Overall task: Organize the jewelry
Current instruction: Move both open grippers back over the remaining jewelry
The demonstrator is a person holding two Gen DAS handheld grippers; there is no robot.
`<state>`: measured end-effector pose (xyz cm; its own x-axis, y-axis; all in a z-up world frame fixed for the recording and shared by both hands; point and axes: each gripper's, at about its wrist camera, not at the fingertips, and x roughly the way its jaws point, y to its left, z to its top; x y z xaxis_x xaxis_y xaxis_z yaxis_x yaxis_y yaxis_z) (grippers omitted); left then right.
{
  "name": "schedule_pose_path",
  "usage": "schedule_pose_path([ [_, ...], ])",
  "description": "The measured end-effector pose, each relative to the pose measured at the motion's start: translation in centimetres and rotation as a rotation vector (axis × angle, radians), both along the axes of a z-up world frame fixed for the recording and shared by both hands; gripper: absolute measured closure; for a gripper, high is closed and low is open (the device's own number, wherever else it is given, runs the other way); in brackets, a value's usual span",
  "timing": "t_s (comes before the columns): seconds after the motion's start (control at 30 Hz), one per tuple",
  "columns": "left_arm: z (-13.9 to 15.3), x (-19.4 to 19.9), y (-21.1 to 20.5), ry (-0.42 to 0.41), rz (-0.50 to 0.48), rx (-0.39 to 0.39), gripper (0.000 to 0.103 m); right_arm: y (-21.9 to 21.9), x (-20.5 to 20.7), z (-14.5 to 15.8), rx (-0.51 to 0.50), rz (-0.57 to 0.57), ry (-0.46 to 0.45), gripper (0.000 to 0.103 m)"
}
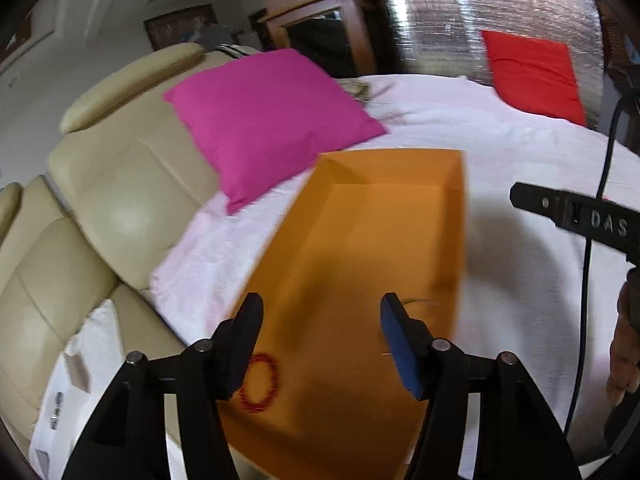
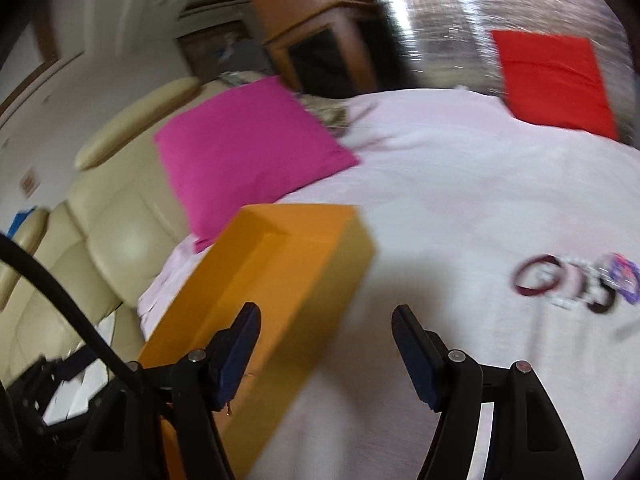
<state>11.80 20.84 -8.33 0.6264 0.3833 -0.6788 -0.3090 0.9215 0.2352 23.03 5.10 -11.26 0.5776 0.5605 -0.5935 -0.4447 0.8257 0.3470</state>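
An orange open box [image 1: 360, 248] lies on the white bedsheet [image 1: 500, 152]. A red bead bracelet [image 1: 260, 382] lies inside its near left corner. A thin wire-like piece [image 1: 420, 302] shows by the right finger. My left gripper [image 1: 320, 320] is open and empty above the box. In the right wrist view the box [image 2: 280, 280] is at the left. A dark red bangle [image 2: 536, 276] and a blurred pile of jewelry [image 2: 600, 284] lie on the sheet at the right. My right gripper [image 2: 326, 328] is open and empty over the box's right wall.
A pink cushion [image 1: 272, 120] lies behind the box, against a cream padded headboard [image 1: 120, 200]. A red cushion [image 1: 532, 76] is at the far right. The right gripper's body and black cable [image 1: 588, 240] show at the right edge of the left view.
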Motion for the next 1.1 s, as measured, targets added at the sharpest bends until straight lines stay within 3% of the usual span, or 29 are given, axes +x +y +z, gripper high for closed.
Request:
schedule_pose_path([
  [0.23,-0.9,2.3,-7.2,0.056,-0.204,-0.19,0.035,-8.2,0.8,0.9,-0.027,-0.177,0.046,0.031],
  [0.33,-1.3,3.4,-11.4,0.086,-0.302,-0.24,0.027,-12.7,0.7,1.1,-0.048,-0.27,0.059,0.031],
  [0.43,-2.0,4.6,-16.2,0.126,-0.394,-0.267,0.027,-17.3,0.4,1.5,-0.061,-0.374,0.077,0.031],
  [0.57,-2.6,5.2,-21.9,0.155,-0.49,-0.272,0.027,-24.3,-0.7,1.9,-0.024,-0.531,0.117,0.031],
  [0.77,-2.3,4.6,-28.7,0.153,-0.54,-0.212,0.027,-31.6,-4.2,2.1,-0.015,-0.676,0.137,0.031],
  [0.83,-1.9,3.9,-29.9,0.112,-0.581,-0.196,0.027,-33.6,-5.3,2.1,-0.018,-0.713,0.134,0.031],
  [0.93,-1.2,2.7,-30.7,0.07,-0.609,-0.249,0.027,-36.8,-6.7,2.2,-0.006,-0.775,0.144,0.031],
  [1.0,-1.1,2.8,-31.3,0.083,-0.596,-0.267,0.027,-38.4,-7.1,2.2,0.013,-0.798,0.16,0.031],
  [1.1,-1.6,3.1,-32.2,0.122,-0.565,-0.232,0.027,-40.3,-7.5,2.1,0.039,-0.815,0.181,0.031],
])
